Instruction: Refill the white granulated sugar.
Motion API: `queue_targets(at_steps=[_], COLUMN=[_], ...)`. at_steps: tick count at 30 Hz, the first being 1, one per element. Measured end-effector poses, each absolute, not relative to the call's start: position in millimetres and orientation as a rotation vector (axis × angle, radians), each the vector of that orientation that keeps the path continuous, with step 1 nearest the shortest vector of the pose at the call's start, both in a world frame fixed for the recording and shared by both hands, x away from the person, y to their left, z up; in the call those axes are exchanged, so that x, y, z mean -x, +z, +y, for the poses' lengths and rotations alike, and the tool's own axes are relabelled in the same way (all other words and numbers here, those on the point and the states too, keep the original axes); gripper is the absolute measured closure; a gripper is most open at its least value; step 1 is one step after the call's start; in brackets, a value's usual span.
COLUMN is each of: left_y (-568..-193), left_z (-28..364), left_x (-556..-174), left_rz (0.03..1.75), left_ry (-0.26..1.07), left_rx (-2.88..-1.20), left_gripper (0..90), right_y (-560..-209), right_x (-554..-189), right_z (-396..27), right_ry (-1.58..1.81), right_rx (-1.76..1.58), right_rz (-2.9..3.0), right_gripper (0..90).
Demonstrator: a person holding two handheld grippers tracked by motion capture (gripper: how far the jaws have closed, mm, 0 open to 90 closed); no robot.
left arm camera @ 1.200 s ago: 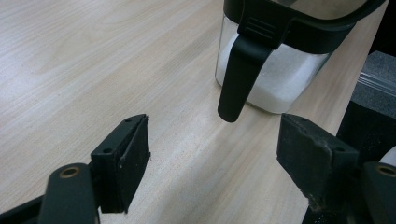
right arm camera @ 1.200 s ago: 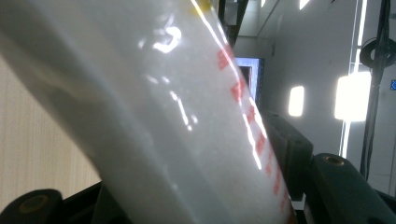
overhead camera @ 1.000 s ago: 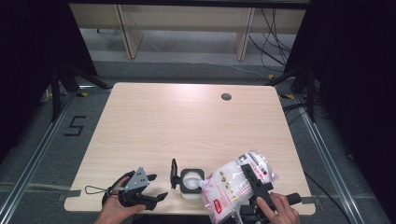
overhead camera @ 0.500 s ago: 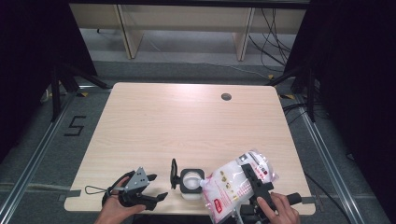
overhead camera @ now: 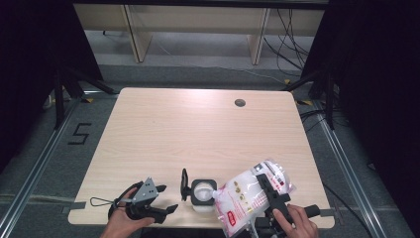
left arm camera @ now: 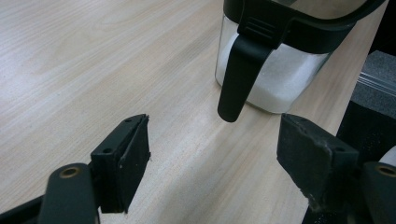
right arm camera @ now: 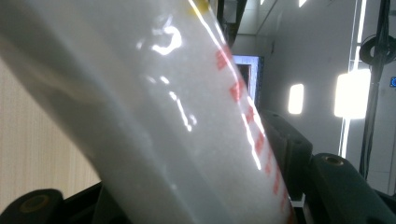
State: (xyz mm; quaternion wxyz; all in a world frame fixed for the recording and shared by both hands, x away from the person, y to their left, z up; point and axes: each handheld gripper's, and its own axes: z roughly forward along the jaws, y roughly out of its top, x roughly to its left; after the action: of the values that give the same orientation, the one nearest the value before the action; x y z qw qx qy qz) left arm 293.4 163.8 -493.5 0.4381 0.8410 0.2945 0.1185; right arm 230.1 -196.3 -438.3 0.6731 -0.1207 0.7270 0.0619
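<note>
Half-full at best, the jar (overhead camera: 202, 191) at lower centre takes white grains from the tilted bag (overhead camera: 247, 196). The right gripper (overhead camera: 271, 192) clamps that bag; the left gripper (overhead camera: 161, 198) waits unclenched, lower left. Much pouring seems left.

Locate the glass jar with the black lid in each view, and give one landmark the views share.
High view: glass jar at the table's near edge, between the grippers, the bag's corner at its mouth.
Left gripper view: top right, beyond the open jaws.
Right gripper view: not in it.
Shared landmark: the light wooden table.

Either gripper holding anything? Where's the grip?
Right gripper clamps the clear plastic bag of white granules across its middle. Left gripper holds nothing, jaws open.
</note>
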Motion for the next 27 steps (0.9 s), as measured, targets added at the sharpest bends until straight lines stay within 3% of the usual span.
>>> queue_targets(at_steps=[27], left_y=[-494], left_z=[163], left_x=[-293], left_rz=[0.712], left_ry=[0.289], left_rx=[-2.092], left_gripper=[26.5], right_y=[-442], right_x=[-241], right_z=[-207], right_ry=[0.315], right_rx=[0.133], right_rz=[1.747], right_gripper=[52.8])
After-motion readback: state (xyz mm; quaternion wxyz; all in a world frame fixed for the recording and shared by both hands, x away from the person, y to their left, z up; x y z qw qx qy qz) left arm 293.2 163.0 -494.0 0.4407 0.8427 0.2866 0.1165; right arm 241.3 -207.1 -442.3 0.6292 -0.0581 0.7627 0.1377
